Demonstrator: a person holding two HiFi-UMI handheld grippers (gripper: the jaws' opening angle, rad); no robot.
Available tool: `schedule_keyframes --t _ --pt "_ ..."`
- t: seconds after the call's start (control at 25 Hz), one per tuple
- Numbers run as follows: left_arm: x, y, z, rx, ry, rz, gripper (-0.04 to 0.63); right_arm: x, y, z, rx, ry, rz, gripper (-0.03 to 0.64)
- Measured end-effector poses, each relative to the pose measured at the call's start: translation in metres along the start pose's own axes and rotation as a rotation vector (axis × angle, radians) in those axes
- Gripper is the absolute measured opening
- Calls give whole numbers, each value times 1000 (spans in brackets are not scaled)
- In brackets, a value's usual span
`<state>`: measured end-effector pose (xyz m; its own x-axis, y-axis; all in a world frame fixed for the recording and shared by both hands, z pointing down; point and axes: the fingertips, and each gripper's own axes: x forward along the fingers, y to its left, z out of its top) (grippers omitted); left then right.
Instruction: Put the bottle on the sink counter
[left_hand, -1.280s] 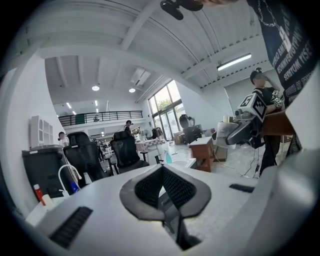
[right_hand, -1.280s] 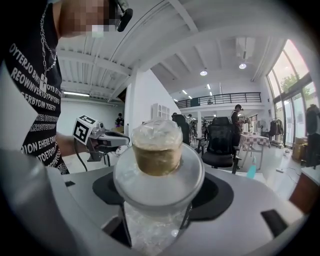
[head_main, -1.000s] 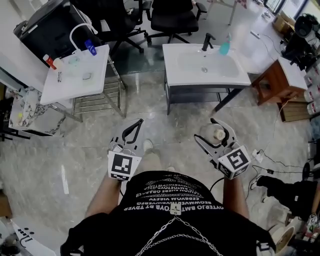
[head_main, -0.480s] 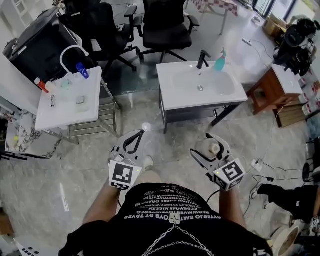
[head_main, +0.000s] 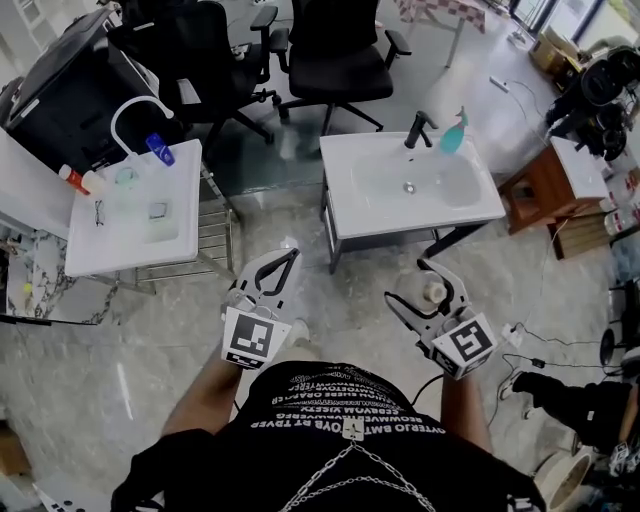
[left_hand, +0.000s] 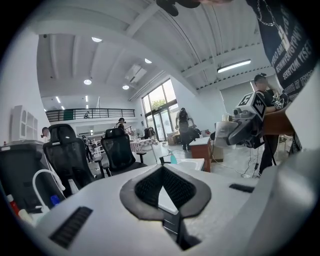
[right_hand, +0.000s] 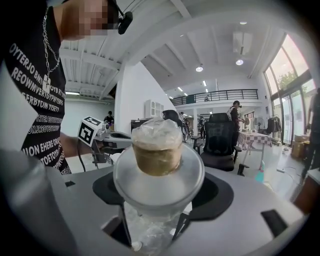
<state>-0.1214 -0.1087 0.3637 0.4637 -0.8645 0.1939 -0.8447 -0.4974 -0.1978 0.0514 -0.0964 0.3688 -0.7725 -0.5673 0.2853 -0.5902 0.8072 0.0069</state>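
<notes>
A clear plastic bottle (head_main: 424, 292) with a tan cap sits between the jaws of my right gripper (head_main: 428, 284), which is shut on it at about waist height over the floor. In the right gripper view the bottle (right_hand: 158, 150) points cap-first away from the camera and fills the jaws. The white sink counter (head_main: 476, 208) with its black faucet (head_main: 417, 128) stands ahead, a short way beyond the bottle. My left gripper (head_main: 289, 254) is held beside it, shut and empty; its pads (left_hand: 150, 186) meet at the tips.
A teal soap bottle (head_main: 452, 132) stands at the counter's back edge. A second white sink stand (head_main: 90, 240) with small bottles is to the left, with a wire rack beside it. Black office chairs (head_main: 335, 50) stand behind, a wooden cabinet (head_main: 540, 185) at the right, and cables lie on the floor.
The sink counter has drawn closer and lower in the head view. Both grippers keep their pose, the bottle still gripped in the right one.
</notes>
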Motion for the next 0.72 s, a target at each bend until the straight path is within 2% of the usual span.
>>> schedule_keyframes --t 0.36,0.72 --pt "38 72 -13 -11 1 -44 6 65 -29 24 0 10 -64 336" --pt "82 120 1 -1 -65 -89 6 111 -56 41 26 -6 -131 336"
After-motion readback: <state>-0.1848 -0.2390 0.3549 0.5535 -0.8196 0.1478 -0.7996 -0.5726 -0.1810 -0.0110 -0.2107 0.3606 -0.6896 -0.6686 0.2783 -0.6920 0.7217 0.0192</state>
